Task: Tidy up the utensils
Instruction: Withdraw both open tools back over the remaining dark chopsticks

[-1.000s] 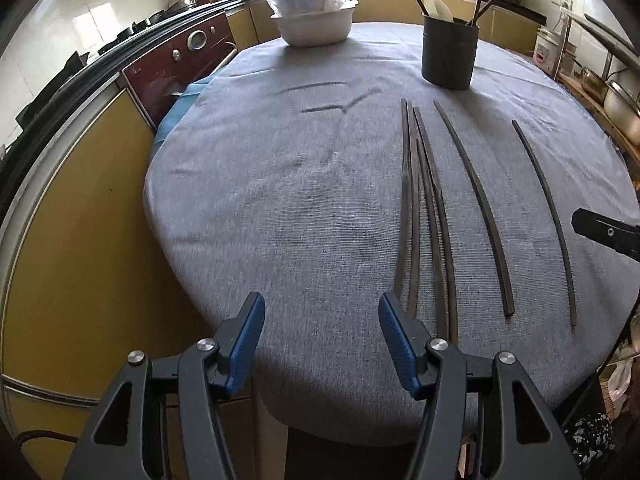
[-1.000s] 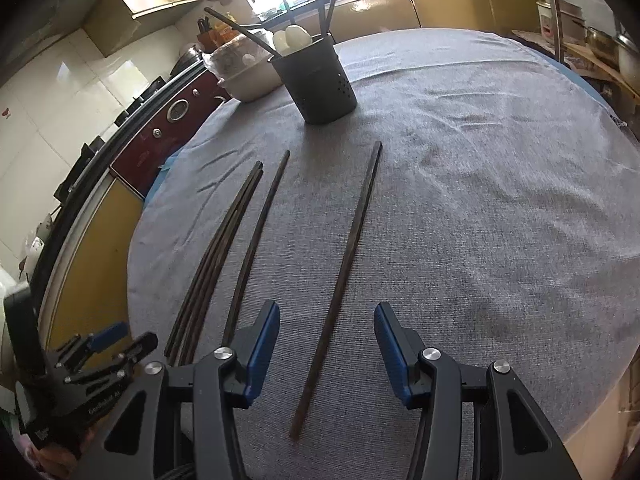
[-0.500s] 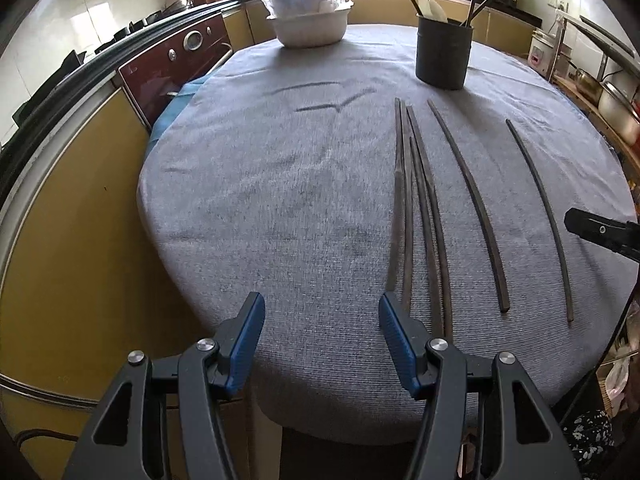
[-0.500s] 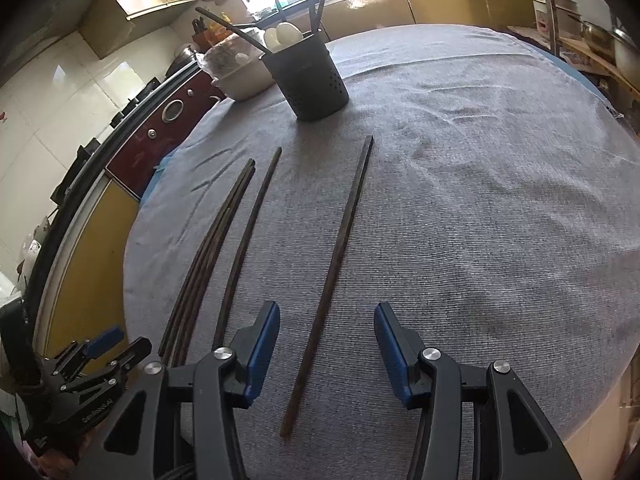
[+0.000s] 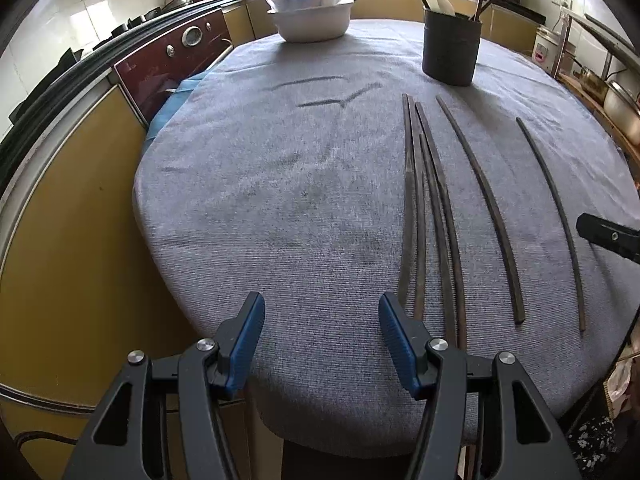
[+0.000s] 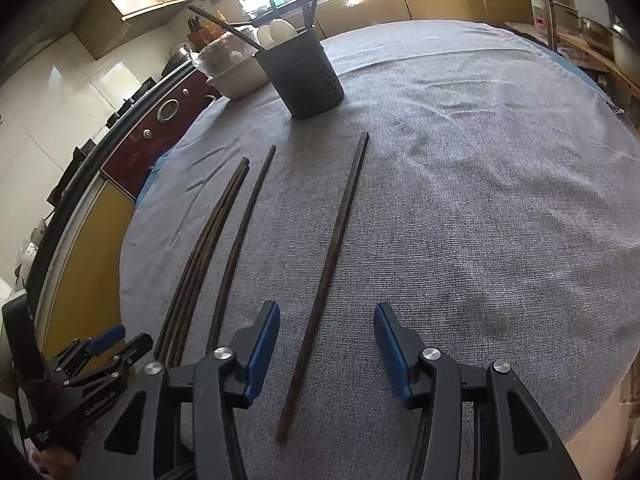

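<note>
- Left gripper [image 5: 320, 344]: spread, holding nothing, over the table's [image 5: 280, 208] near edge.
- Right gripper [image 6: 326, 344]: spread, straddling one chopstick [image 6: 332, 256]; only its tip shows in the left view.
- Chopstick bundle [image 5: 428, 216]: count unclear.
- Holder [image 6: 304, 80] near the far edge hides part of the bowl [image 6: 236, 76].

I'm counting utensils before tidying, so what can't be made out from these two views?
- Holder contents: left wrist view, the top edge cuts off the handles; right wrist view, window glare washes them out.
- Bundled chopsticks: left wrist view, near tips hidden behind the left gripper; they overlap, so the count is unsure.
- White bowl: right wrist view, mostly hidden behind the holder.
</note>
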Demonstrator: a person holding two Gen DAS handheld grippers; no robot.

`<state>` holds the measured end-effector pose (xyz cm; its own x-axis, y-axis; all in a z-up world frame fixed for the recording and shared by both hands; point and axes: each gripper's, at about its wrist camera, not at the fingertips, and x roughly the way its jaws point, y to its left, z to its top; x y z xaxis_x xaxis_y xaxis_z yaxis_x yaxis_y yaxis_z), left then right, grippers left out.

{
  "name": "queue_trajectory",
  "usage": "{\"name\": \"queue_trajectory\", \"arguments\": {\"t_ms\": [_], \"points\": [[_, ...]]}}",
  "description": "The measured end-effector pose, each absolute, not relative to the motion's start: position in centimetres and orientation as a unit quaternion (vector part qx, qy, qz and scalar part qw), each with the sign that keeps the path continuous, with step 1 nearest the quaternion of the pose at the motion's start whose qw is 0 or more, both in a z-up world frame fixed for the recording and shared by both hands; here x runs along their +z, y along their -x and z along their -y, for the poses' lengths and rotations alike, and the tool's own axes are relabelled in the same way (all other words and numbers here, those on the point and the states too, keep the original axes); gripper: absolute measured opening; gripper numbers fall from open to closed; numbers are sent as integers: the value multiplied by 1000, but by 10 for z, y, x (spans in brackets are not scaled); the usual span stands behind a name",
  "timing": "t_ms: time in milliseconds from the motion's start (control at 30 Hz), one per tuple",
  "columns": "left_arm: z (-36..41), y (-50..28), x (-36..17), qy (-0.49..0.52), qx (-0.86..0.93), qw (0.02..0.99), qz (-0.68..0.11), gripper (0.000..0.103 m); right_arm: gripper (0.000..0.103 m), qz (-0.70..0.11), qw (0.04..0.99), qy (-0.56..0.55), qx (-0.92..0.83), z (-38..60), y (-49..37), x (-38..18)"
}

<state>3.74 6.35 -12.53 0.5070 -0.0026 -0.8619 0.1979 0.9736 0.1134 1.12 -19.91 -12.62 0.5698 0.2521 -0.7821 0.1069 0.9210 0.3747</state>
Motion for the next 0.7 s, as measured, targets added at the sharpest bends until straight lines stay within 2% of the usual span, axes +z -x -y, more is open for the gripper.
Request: {"name": "queue_trajectory", "arguments": {"t_ms": [167,300,700], "points": [[-64,-39,-128,-96,-67,863,-492,60,52,-461,864,-196,42,199,-11,-127],[-62,-43,-129,-96,-68,866,-486,69,52,-459,866,-193,42,199,-11,-128],[-48,-99,-122,-78,-94,863,-491,69,52,-460,863,-203,46,205,-17,-125]]}}
